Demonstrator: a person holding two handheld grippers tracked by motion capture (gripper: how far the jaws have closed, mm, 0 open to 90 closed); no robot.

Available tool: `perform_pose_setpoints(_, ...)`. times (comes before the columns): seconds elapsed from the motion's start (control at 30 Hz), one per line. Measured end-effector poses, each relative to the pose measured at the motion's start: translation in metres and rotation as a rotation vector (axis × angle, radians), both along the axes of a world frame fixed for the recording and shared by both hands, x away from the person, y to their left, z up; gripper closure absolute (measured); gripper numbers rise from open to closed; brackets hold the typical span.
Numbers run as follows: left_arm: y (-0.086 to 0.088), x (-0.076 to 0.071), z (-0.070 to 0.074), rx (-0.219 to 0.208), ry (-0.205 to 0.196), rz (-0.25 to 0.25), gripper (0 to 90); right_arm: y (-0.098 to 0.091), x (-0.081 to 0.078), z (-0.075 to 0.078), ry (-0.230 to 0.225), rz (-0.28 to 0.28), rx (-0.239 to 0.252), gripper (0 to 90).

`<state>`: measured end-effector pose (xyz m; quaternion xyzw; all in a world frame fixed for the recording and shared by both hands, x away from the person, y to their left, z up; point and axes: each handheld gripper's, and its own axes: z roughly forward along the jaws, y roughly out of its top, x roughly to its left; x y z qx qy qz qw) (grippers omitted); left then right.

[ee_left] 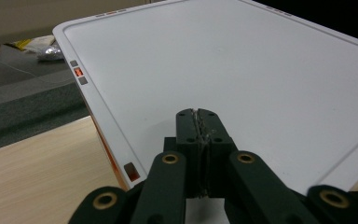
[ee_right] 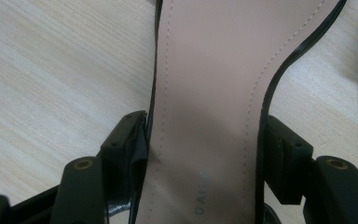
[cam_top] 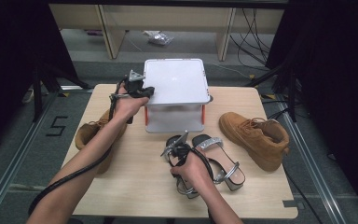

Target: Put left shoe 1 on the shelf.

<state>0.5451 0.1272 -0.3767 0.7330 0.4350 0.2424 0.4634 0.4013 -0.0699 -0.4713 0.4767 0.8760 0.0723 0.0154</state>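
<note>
A white box [cam_top: 175, 120] stands at the table's back middle, its flat white lid [cam_top: 175, 79] [ee_left: 242, 70] resting above it. My left gripper [cam_top: 143, 91] [ee_left: 198, 119] is at the lid's near left corner, its pads pressed together over the lid's surface. Two black sandals with silver straps lie at the front middle, one [cam_top: 216, 156] beside my hand. The other sandal [cam_top: 186, 186] [ee_right: 209, 84] shows its pink insole. My right gripper [cam_top: 178, 156] [ee_right: 205, 137] points down and is shut across that sandal's width, one pad on each side edge.
A tan boot [cam_top: 256, 137] lies on its side at the right. Another tan boot [cam_top: 89, 136] sits at the left, partly behind my left forearm. The wooden table [cam_top: 135, 186] has bare room at the front left. Cables, shelving legs and dark curtains surround it.
</note>
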Motion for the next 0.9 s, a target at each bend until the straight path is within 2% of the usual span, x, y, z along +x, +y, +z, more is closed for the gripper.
perform_pose_setpoints(0.03,0.0,0.0,0.0,0.002,0.002,0.0,88.0,0.001,0.001,0.001,0.023,-0.038,0.006,40.7)
perform_pose_setpoints(0.07,0.001,0.0,0.0,0.01,0.004,-0.003,88.0,0.001,0.001,0.001,0.023,-0.038,0.006,40.7)
perform_pose_setpoints(0.1,0.0,0.0,0.0,0.001,0.002,0.001,88.3,0.0,0.002,0.001,0.021,-0.03,-0.006,40.9)
perform_pose_setpoints(0.17,0.001,0.0,0.001,0.009,0.006,-0.003,88.6,0.0,0.004,0.002,0.04,-0.04,-0.006,41.9)
perform_pose_setpoints(0.23,0.001,0.0,0.0,0.007,0.006,-0.004,88.6,-0.002,0.005,0.002,0.031,-0.023,-0.004,42.9)
perform_pose_setpoints(0.27,0.0,0.0,0.0,-0.001,0.004,-0.001,88.7,-0.005,0.007,0.002,0.015,-0.002,0.013,43.2)
perform_pose_setpoints(0.3,0.001,0.0,0.0,0.008,0.006,-0.006,88.7,-0.004,0.005,0.003,0.017,-0.041,0.025,43.3)
perform_pose_setpoints(0.47,0.002,0.0,0.001,0.005,0.012,-0.007,89.0,-0.002,0.004,0.005,0.025,-0.06,0.065,43.5)
perform_pose_setpoints(0.57,0.001,0.0,0.0,-0.004,0.008,-0.003,89.1,-0.002,0.005,0.003,0.0,-0.039,0.074,43.6)
perform_pose_setpoints(0.73,0.001,0.0,0.001,0.004,0.011,-0.006,89.3,-0.001,0.004,0.009,-0.021,-0.065,0.102,43.5)
perform_pose_setpoints(0.8,0.002,0.0,0.001,0.002,0.013,-0.005,89.3,-0.001,0.005,0.013,-0.036,-0.062,0.109,43.6)
perform_pose_setpoints(0.83,0.001,0.0,0.0,-0.013,0.007,-0.005,89.3,-0.001,0.005,0.014,-0.036,-0.071,0.114,43.5)
perform_pose_setpoints(0.87,0.001,0.0,0.0,-0.013,0.006,-0.005,89.3,-0.002,0.008,0.016,-0.055,-0.046,0.109,43.5)
perform_pose_setpoints(0.9,0.001,-0.001,0.0,-0.008,0.009,-0.002,89.3,-0.001,0.008,0.018,-0.05,-0.067,0.113,43.5)
